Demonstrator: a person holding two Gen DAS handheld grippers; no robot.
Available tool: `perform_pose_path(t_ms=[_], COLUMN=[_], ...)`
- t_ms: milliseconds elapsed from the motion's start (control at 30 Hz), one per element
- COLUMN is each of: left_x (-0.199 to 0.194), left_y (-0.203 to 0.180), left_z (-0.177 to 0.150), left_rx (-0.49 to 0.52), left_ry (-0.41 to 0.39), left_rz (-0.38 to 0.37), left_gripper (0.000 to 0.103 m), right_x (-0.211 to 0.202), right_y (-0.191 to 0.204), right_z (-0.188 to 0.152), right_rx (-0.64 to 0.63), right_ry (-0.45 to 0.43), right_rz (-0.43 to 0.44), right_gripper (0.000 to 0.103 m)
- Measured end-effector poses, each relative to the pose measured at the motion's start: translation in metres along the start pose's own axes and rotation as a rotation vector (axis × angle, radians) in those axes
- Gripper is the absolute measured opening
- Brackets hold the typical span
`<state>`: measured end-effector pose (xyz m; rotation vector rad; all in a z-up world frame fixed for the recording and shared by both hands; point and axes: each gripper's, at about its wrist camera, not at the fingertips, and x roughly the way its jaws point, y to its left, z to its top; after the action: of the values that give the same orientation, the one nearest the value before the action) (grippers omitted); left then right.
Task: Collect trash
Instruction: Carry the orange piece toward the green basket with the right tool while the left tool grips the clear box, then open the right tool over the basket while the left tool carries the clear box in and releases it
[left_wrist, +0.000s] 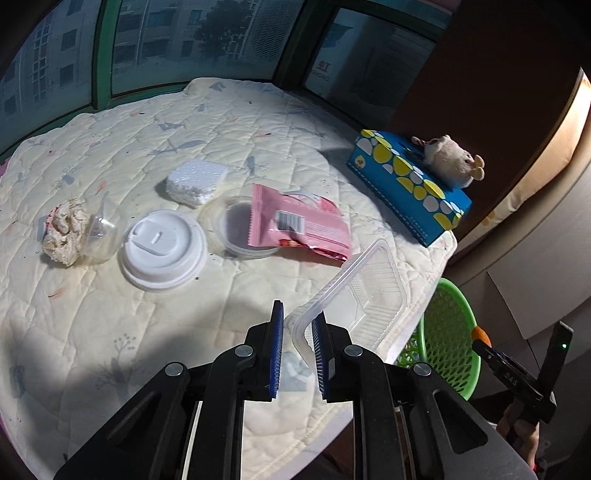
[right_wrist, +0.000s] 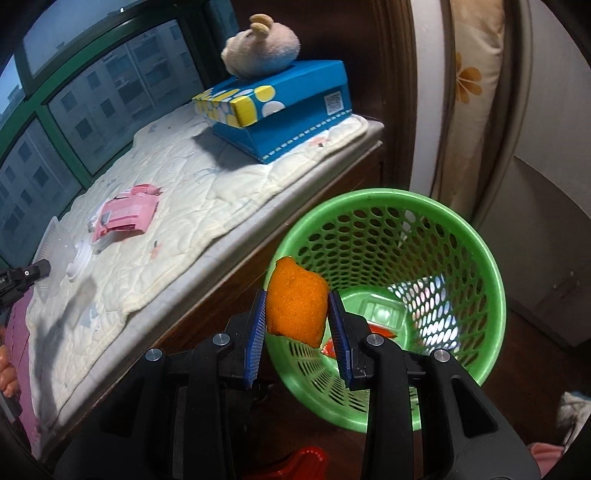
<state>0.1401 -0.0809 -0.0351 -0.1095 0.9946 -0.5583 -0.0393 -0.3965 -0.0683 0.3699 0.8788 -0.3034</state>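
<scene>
Peel (right_wrist: 297, 302) sits clamped in the right tool (right_wrist: 297, 306), bin (right_wrist: 480, 236) at 2 o'clock; left tool (left_wrist: 298, 325) grips the tray's (left_wrist: 354, 295) rim.

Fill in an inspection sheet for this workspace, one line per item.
Surface: quilted cream pad on a window ledge.
Job's things: crumpled tissue, clear cup, white lid, foam block, round clear lid, pink wrapper lie on the pad; green basket stands on the floor beside it, some trash already inside.
Clutter: blue tissue box with a plush toy on top.
Grippers: left gripper shut on the rim of a clear plastic tray; right gripper shut on an orange peel near the basket's rim.
Cables: nothing seen.
Surroundings: green-framed window, curtain.
</scene>
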Motion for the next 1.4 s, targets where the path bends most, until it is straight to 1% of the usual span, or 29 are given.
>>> perform_pose_path(t_ms=[167, 467, 567, 667, 800, 933, 1067, 1200, 1400], left_x=[0.012, 0.034, 0.039, 0.044, 0.049, 0.056, 0.068, 0.085, 0.109], left_y=[-0.036, -0.088, -0.101, -0.112, -0.125, -0.141, -0.160, -0.177, -0.203], left_z=[0.000, -0.004, -0.005, -0.006, -0.008, -0.010, -0.015, -0.022, -0.032], left_rx=[0.049, 0.131, 0.147, 0.164, 0.187, 0.211, 0.246, 0.259, 0.300], left_ry=[0.028, 0.073, 0.083, 0.090, 0.101, 0.117, 0.144, 0.186, 0.238], left_rz=[-0.028, -0.059, -0.071, -0.078, -0.086, -0.100, -0.113, -0.133, -0.137], left_gripper=[0.015, 0.015, 0.015, 0.015, 0.015, 0.015, 0.015, 0.015, 0.015], right_x=[0.009, 0.017, 0.018, 0.018, 0.013, 0.002, -0.014, -0.028, -0.037], right_y=[-0.020, -0.037, -0.040, -0.042, -0.044, -0.051, -0.061, -0.072, -0.090], right_z=[-0.002, 0.005, 0.008, 0.010, 0.013, 0.014, 0.012, 0.009, -0.002], right_rx=[0.037, 0.087, 0.100, 0.112, 0.110, 0.116, 0.115, 0.111, 0.142], right_ry=[0.018, 0.022, 0.013, 0.007, -0.010, -0.032, -0.061, -0.085, -0.089], right_rz=[-0.007, 0.039, 0.054, 0.069, 0.070, 0.066, 0.036, -0.004, -0.022], right_gripper=[0.036, 0.038, 0.041, 0.049, 0.050, 0.051, 0.056, 0.063, 0.065])
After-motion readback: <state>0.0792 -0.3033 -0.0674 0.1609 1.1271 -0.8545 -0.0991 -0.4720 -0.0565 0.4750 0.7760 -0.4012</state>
